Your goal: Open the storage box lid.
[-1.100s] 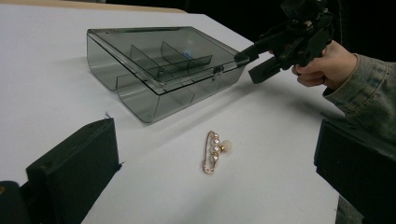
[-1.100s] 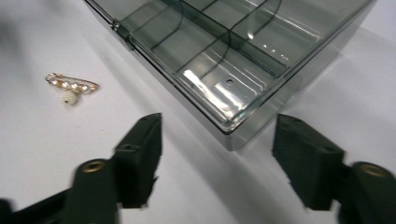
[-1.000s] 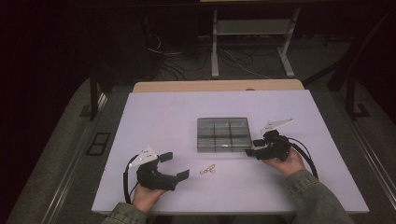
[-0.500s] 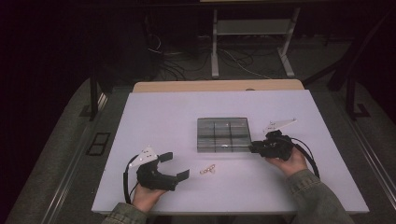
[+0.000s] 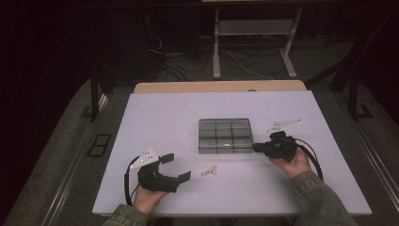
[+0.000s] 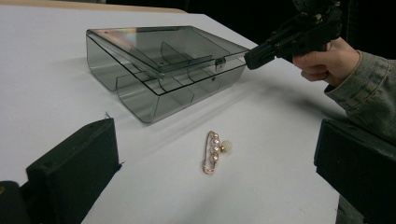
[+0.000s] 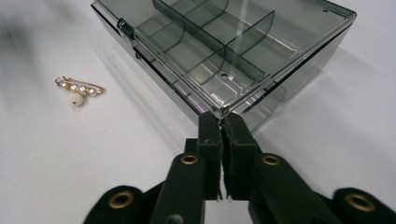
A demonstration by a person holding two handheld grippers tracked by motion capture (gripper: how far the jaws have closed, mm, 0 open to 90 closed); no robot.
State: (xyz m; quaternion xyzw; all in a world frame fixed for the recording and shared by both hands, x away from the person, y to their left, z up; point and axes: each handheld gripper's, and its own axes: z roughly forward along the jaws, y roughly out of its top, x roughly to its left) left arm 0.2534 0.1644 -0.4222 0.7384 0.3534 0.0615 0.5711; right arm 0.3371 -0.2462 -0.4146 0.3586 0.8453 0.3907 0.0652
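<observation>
Clear grey box (image 5: 225, 135) sits mid-table, lid down, with a pearl pin (image 5: 209, 171) lying near its front edge. Right gripper (image 7: 221, 125) has just been closing; its jaws now meet, nothing between them, tips at the box's near corner. Left gripper (image 5: 172, 166) rests with jaws spread wide, facing the pin. Likely best: steady the box there, then take the pin squarely.

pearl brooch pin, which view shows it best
The left gripper view: the pearl brooch pin lies close and sharp on the table, its gold bar and pearls distinct, just before the smoky clear box. The right gripper view shows it smaller, off to the side. The high view gives a tiny speck.
</observation>
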